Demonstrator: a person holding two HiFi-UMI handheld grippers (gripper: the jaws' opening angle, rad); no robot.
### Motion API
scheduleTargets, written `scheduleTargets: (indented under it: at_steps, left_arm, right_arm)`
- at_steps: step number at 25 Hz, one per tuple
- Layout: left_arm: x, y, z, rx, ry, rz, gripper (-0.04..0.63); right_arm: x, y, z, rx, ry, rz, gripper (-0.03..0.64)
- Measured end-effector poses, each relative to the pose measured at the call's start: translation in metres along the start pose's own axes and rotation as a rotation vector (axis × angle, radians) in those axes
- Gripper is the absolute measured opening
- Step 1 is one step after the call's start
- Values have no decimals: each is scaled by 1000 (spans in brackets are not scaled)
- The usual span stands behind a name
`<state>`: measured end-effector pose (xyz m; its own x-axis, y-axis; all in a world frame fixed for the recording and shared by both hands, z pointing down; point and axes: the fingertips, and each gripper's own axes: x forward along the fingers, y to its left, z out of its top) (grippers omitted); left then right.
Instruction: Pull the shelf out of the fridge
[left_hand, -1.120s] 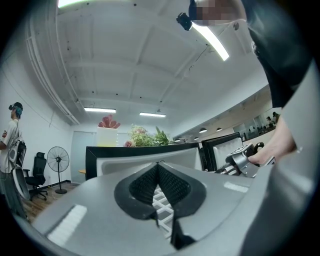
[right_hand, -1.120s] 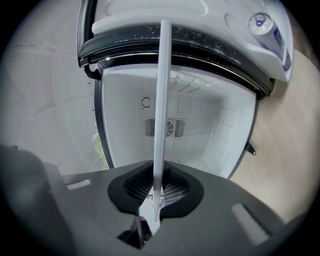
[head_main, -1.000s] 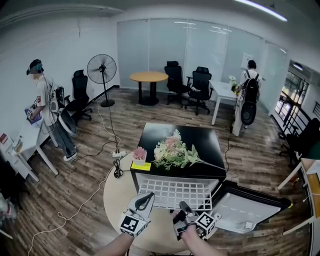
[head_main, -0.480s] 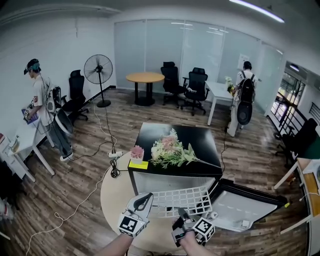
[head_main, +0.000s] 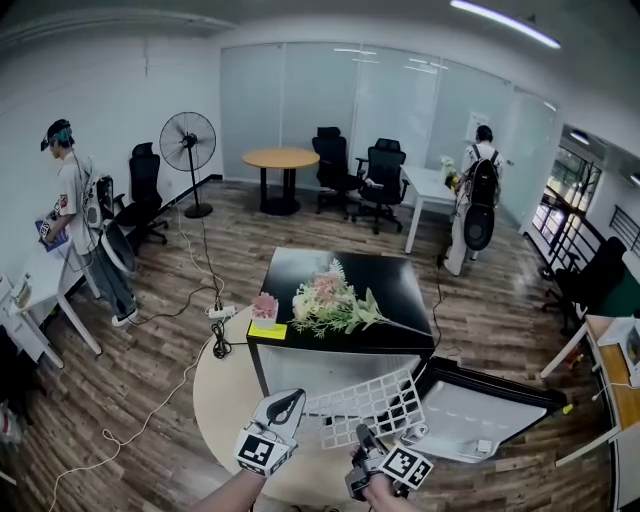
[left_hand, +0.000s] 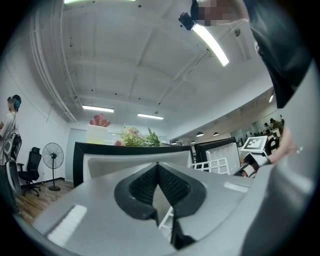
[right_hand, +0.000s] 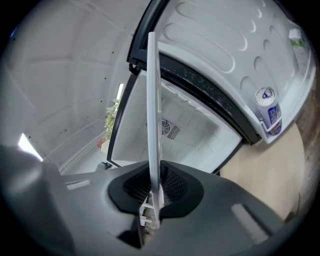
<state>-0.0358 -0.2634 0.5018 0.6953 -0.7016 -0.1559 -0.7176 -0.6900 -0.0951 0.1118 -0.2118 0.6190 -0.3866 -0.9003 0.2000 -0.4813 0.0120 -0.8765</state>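
We clamp the right tongs (right_hand: 152, 200) on the shelf's (head_main: 366, 398) near edge to tilt it out of the fridge (head_main: 400, 292); the left tongs (left_hand: 157, 181), closed on nothing, hover alongside.

The room was an office with a dark plank floor (head_main: 150, 390) and white walls. Frosted glass panels (head_main: 330, 100) closed off the far side. A round wooden table (head_main: 284, 158) stood before them, with two black chairs (head_main: 384, 172) just beside it and a white desk (head_main: 430, 185) to their right. A pedestal fan (head_main: 187, 140) stood by the left wall, near another black chair (head_main: 143, 185). A strip light (head_main: 505, 22) ran across the ceiling (lit, and bright). White cables (head_main: 140, 425) trailed over the floor.
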Motion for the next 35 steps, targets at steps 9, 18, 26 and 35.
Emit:
scheduleTargets:
  at_steps: [9, 18, 26, 35]
  left_arm:
    - [6, -5, -3, -5, 3, -21, 0]
    - [12, -5, -6, -16, 5, -32, 0]
    - [14, -4, -5, -13, -2, -46, 0]
    - [10, 3, -5, -5, 4, -35, 0]
  right_arm:
    - [-14, 11, 17, -399, -35, -30, 35]
    - [-32, 23, 37, -840, -78, -74, 35]
    - [-45, 41, 60, -1079, -156, -109, 35]
    - [-57, 63, 70, -1255, -238, -96, 35]
